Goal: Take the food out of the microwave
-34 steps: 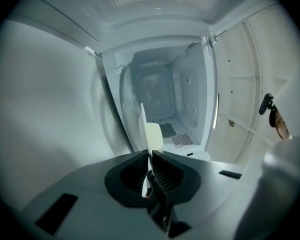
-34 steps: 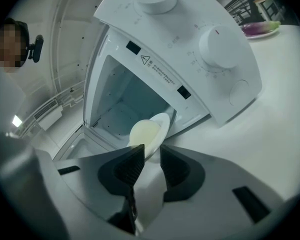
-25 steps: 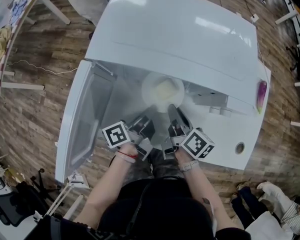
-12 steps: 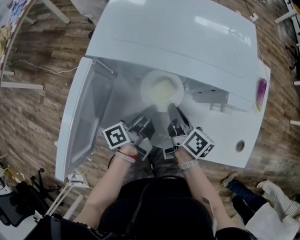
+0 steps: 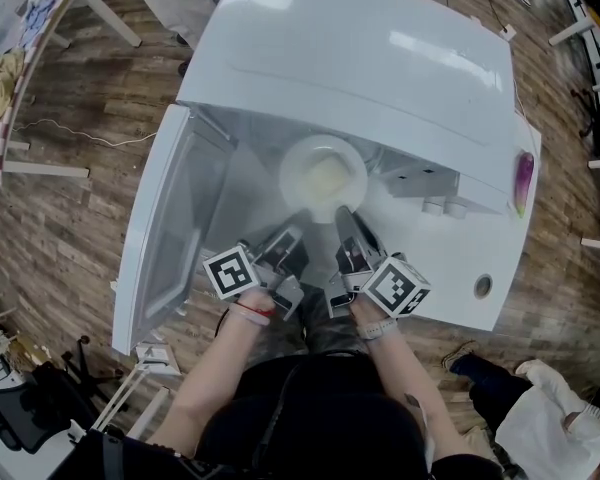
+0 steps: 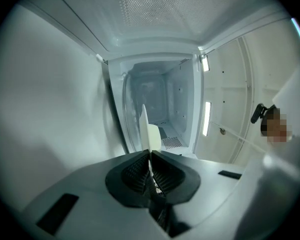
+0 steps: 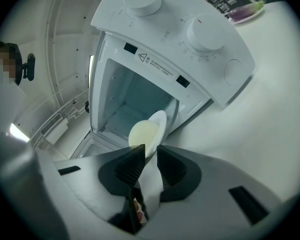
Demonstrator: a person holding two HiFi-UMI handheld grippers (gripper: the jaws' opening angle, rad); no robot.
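1. Head view first: the white microwave [image 5: 360, 58] sits on a white table [image 5: 450, 288], with its door [image 5: 165, 238] swung wide open to the left.
2. The plate [image 5: 292, 168] is right at the mouth of the cavity, carrying a pale yellow food [image 5: 327, 180] in its middle.
3. The left gripper [image 5: 294, 234] is on the near rim of the plate, left of centre.
4. In the left gripper view the plate [image 6: 146, 129] shows edge-on as a thin white blade, and the left gripper [image 6: 149, 154] has its jaws pinched narrow on that rim.
5. The right gripper [image 5: 340, 218] has the near rim too, just beside the left one.
6. In the right gripper view, the right gripper [image 7: 150, 151] has its ribbed pads clamped on the rim of the plate [image 7: 160, 121], with the food [image 7: 142, 134] just beyond the tips.
7. Behind the plate is the open cavity, with two round knobs [image 7: 205, 31] on the control panel.
8. A purple vegetable [image 5: 523, 188] lies on the table, well off to the right of the microwave.
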